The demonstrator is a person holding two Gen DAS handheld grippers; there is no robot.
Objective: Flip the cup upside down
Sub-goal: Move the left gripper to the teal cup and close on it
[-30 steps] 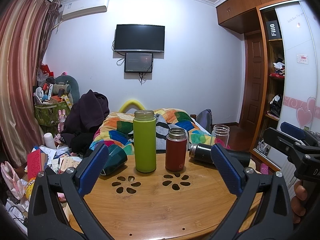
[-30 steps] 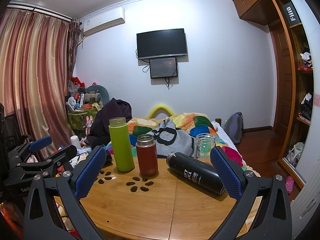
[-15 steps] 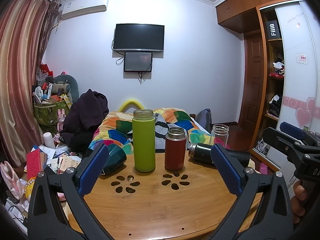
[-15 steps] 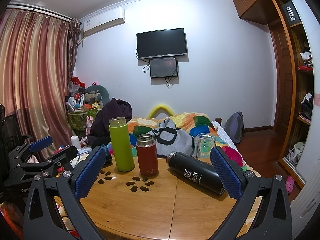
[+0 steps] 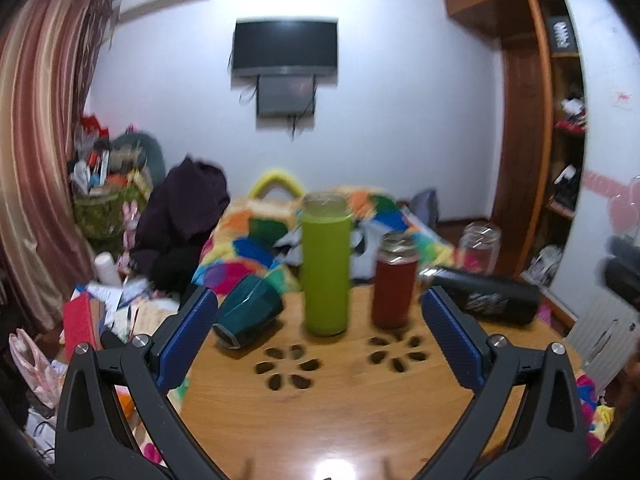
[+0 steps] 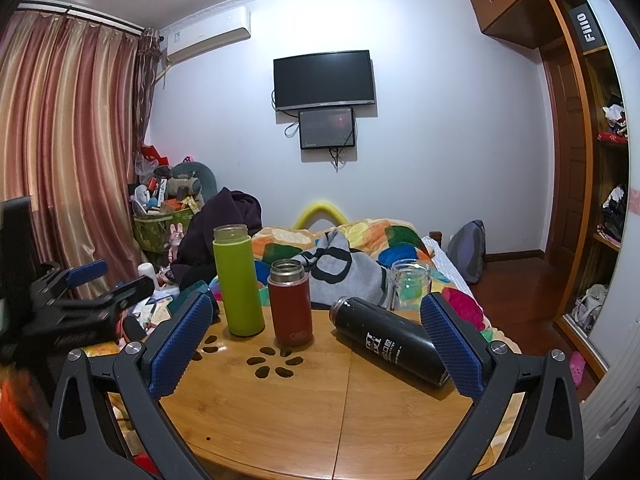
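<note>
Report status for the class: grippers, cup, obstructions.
Left gripper open, right gripper open, both empty. Teal cup on its side at table's left edge, untouched. Green bottle stands close beside it.

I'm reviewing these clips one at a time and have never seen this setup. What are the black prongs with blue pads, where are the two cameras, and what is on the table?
There is no robot here: a person holds a hand-held two-finger gripper in each hand, and a fisheye camera on each looks forward between its blue-padded fingers. One picture is from the left gripper, the other from the right gripper. Both are open and hold nothing.

On the round wooden table stand a tall green bottle and a shorter red flask. A black bottle lies on its side, with a clear glass jar standing behind it. A dark teal cup lies tipped over at the table's left edge, clearest in the blurred left view.
</note>
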